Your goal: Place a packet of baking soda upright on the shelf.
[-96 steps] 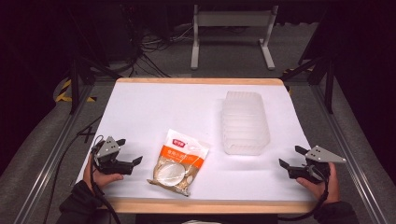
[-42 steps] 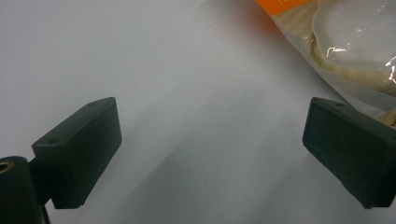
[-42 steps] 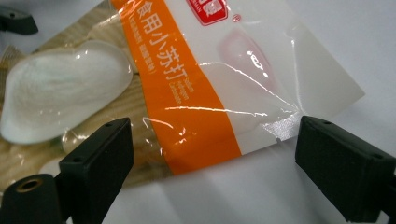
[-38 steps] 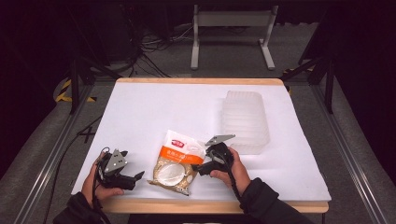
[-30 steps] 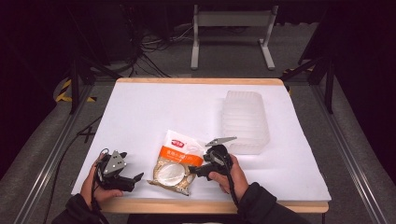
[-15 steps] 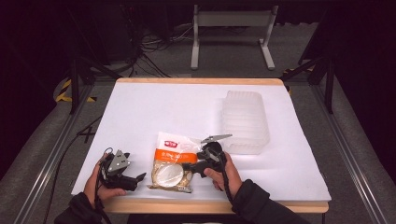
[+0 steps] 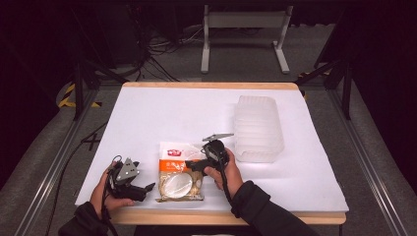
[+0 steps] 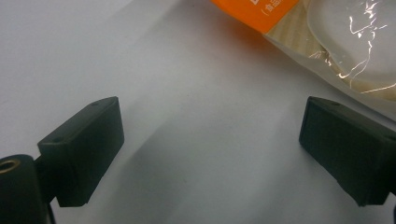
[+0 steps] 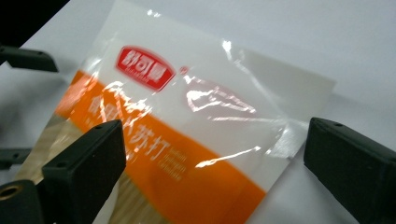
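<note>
White table [image 7: 162, 113], clear tub [image 7: 257, 129] at its right, snack packet [image 7: 179, 172] flat near the front edge; right gripper [image 7: 193, 166] over the packet, jaws just opened wide, pinching nothing; left gripper [image 7: 146, 188] spread beside it.

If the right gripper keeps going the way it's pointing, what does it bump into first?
Probably the snack packet: the right gripper has its open jaws spread over the packet's clear top end, though how near is hard to tell.
</note>
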Available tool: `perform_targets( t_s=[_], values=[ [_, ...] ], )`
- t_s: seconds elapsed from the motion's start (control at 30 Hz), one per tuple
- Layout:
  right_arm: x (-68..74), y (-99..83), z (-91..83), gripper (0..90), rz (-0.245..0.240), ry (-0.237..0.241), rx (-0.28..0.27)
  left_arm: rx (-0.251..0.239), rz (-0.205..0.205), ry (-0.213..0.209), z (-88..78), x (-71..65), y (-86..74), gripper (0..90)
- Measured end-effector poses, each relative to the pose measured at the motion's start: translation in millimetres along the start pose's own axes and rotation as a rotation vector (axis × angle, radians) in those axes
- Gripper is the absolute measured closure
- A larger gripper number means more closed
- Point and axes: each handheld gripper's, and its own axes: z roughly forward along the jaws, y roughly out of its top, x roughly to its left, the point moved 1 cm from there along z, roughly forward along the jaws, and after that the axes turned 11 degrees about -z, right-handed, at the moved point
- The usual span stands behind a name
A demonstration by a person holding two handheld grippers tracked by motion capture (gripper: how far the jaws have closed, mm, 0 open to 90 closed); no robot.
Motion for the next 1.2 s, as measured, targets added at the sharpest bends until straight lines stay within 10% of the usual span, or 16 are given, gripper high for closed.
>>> perform_targets(
  t_s=[0.33, 0.5, 1.03, 1.2],
  values=[
    [-11.4, 13.7, 18.9, 7.7, -0.003, -0.021, -0.065, -0.001, 0.01, -0.009, 0.2, -0.8, 0.3, 8.2],
    [-14.2, 9.8, 15.7, 19.4, 0.034, 0.081, -0.093, -0.002, 0.014, -0.012, 0.3, -1.0, 0.2, 8.2],
    [-20.1, 14.0, 19.3, 89.1, -0.045, -0.003, -0.021, 0.002, 0.009, -0.016, 0.5, 0.2, 0.5, 8.0],
    [-14.8, 14.8, 19.0, 90.0, -0.077, -0.023, -0.028, 0.0, 0.009, -0.015, 0.3, -0.2, 0.3, 8.0]
  ],
)
